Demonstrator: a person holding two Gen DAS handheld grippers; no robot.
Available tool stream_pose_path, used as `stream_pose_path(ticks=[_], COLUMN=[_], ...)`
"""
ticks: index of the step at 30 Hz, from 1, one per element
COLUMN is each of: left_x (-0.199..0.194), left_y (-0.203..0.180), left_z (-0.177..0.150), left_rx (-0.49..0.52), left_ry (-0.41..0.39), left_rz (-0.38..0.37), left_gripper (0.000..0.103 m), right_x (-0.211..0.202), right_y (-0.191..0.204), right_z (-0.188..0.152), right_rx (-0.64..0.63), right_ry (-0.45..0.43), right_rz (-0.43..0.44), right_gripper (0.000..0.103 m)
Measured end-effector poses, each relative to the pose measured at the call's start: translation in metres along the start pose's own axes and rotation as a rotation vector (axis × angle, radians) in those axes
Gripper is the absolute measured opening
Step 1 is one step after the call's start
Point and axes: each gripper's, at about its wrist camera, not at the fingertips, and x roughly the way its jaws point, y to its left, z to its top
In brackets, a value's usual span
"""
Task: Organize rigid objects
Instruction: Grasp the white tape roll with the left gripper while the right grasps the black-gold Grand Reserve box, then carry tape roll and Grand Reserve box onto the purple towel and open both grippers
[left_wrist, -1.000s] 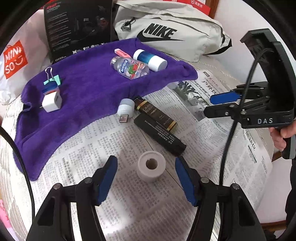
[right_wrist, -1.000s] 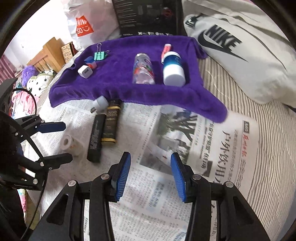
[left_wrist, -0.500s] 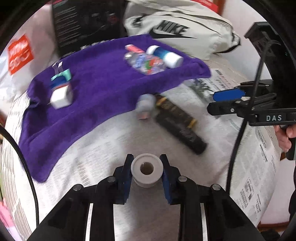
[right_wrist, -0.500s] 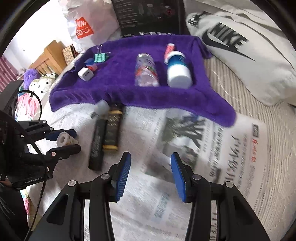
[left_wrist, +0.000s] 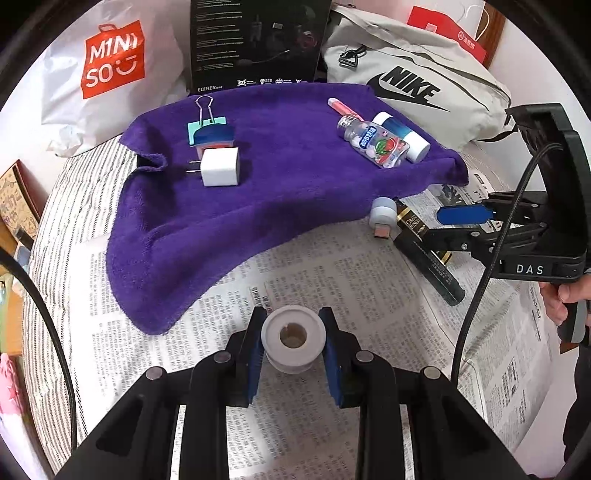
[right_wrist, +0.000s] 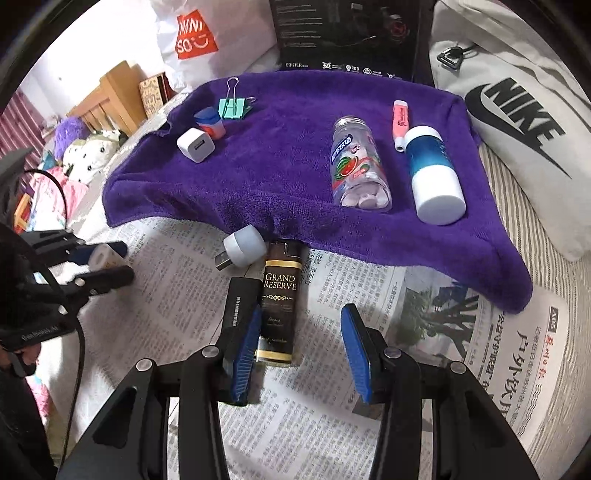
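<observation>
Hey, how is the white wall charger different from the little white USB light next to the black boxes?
The white wall charger is a cube with two prongs; the USB light is rounded with one flat plug. The charger lies on the purple towel; the light lies on the newspaper at the towel's edge. Both are small, white and untouched.

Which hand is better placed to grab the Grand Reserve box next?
Right. The right gripper is open just above the Grand Reserve box, while the left gripper is shut on the white roll.
</observation>
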Motion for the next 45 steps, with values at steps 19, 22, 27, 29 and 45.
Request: stream_pose_path(ticks=[19,22,27,29,45], left_x=[-0.001,0.0,0.002,0.002,0.002], left_y=[0.0,0.001,0.003,0.003,0.005], left_z=[0.0,0.0,0.0,0.0,0.0], left_rx=[-0.001,-0.005,-0.02,-0.026,-0.056], left_ry=[0.007,0.01,0.016,0.015,0.007], left_rz=[-0.013,-0.01,-0.005,-0.004,-0.005], left_gripper=[0.027,0.027,0.027,0.027,0.027], right_x=[0.011,0.012,0.011,0.01,0.007], right_y=[0.008,0.01,0.012,0.014,0.008], right_z=[0.008,0.007,0.006,0.006,0.003], right_rx=[-0.07,-0.078,-0.098,-0.117,-0.109], right_ry=[0.025,0.014,-0.003,0.003,0.025], right_rz=[-0.077,-0.081,-0.07,-0.07,-0.033], right_gripper=[0.045,0.045,0.027,0.023,0.023])
